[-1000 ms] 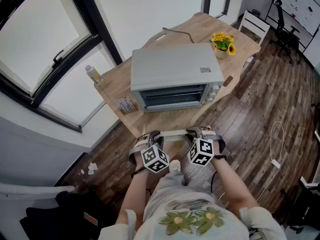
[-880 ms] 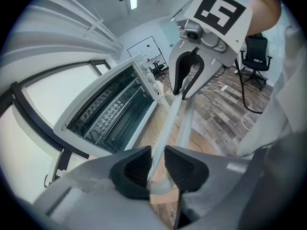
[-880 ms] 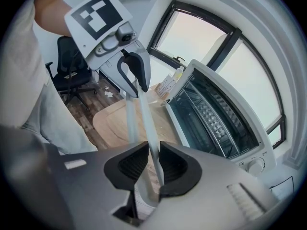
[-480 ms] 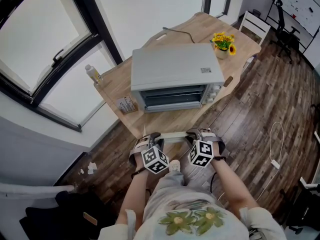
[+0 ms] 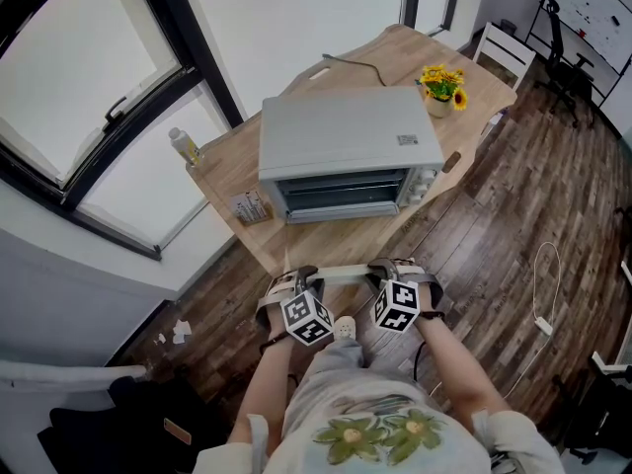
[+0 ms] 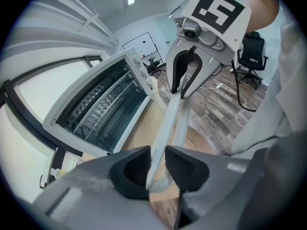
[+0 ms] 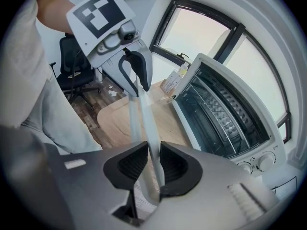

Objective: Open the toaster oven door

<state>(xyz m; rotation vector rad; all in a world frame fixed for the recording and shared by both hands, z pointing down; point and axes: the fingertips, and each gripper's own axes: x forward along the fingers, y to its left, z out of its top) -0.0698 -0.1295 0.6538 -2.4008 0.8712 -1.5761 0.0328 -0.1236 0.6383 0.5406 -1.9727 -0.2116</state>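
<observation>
The silver toaster oven [image 5: 346, 141] stands on the wooden table [image 5: 222, 171], its glass door swung down toward me and its racks bare [image 6: 96, 109] [image 7: 225, 114]. The pale door handle [image 5: 341, 271] runs between my two grippers. At the bar's left end, my left gripper [image 5: 296, 282] [image 6: 157, 164] holds it with both pads against the handle [image 6: 168, 123]. My right gripper [image 5: 383, 270] [image 7: 153, 163] holds the right end; its jaws are opening, with the handle [image 7: 144, 114] still between the pads and touching them. Each gripper shows in the other's view [image 6: 184, 83] [image 7: 136, 78].
A pot of yellow flowers [image 5: 439, 85] stands behind the oven on the right, a bottle [image 5: 182, 146] on the table's left corner, a small box [image 5: 251, 206] beside the oven's front left. A white chair [image 5: 499, 42] and a floor cable [image 5: 546, 294] lie to the right.
Both grippers and the handle have come slightly nearer to me and lower, and the door has swung down a little further.
</observation>
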